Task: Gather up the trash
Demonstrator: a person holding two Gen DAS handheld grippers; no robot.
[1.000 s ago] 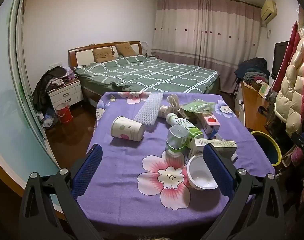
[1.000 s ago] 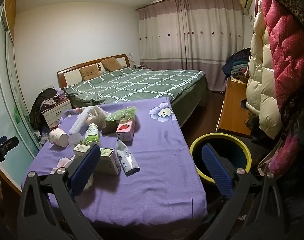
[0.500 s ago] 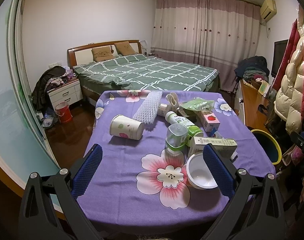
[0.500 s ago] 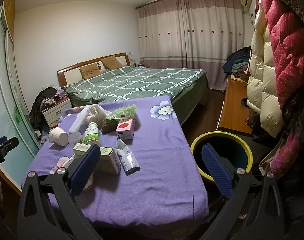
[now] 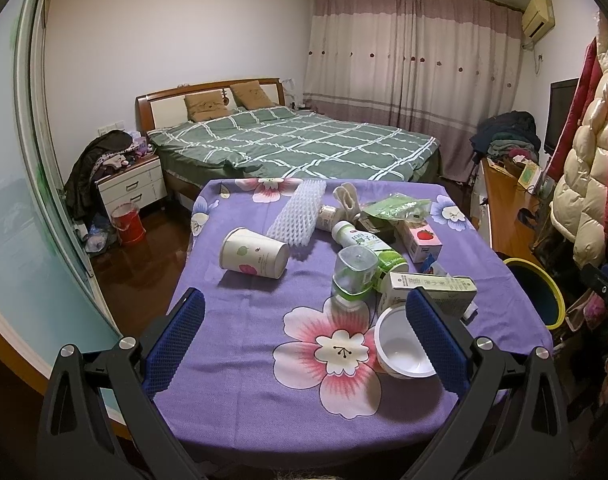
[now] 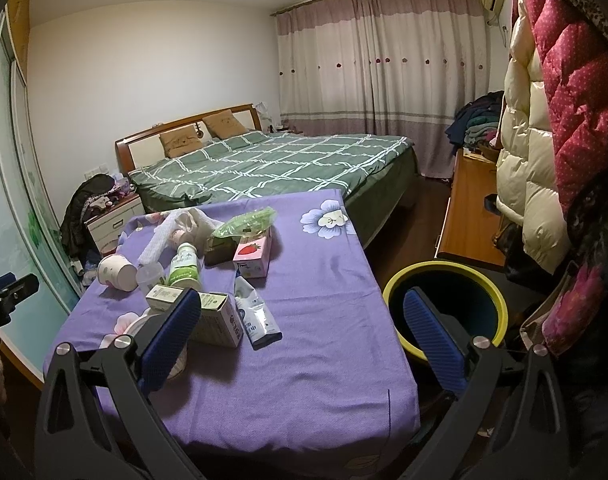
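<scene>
Trash, all of it on the worktop (image 5: 240, 368), none yet taken. From left to right in the left view: paper cup (image 5: 254, 254) on its side, white foam net (image 5: 298, 215), clear cup (image 5: 353, 276) upside down over a green bottle (image 5: 373, 249), white bowl (image 5: 399, 344) at the near edge, carton (image 5: 431, 292) just behind it, pink box (image 5: 423, 241) further back with a green bag (image 5: 395, 207) beyond. Flat tube (image 6: 256, 314) beside the carton, seen from the right view.

Left gripper (image 5: 304, 344) held above the near edge, jaws wide apart, empty. Right gripper (image 6: 302, 338) the same, jaws apart and empty, over the right edge of the worktop, with the bin (image 6: 443, 308) on the floor just beside.

Step in hand, by judgement: approach, before a first grasp. Next move calls for lowering onto one near piece, probably bowl or carton, closing, then carrying right to the bin. Bowl light and round, so easy to slip.

Worktop covered with purple flowered cloth. Behind it a bed (image 5: 296, 148), then curtains (image 5: 407, 64); coats (image 6: 559, 112) hanging at right.
</scene>
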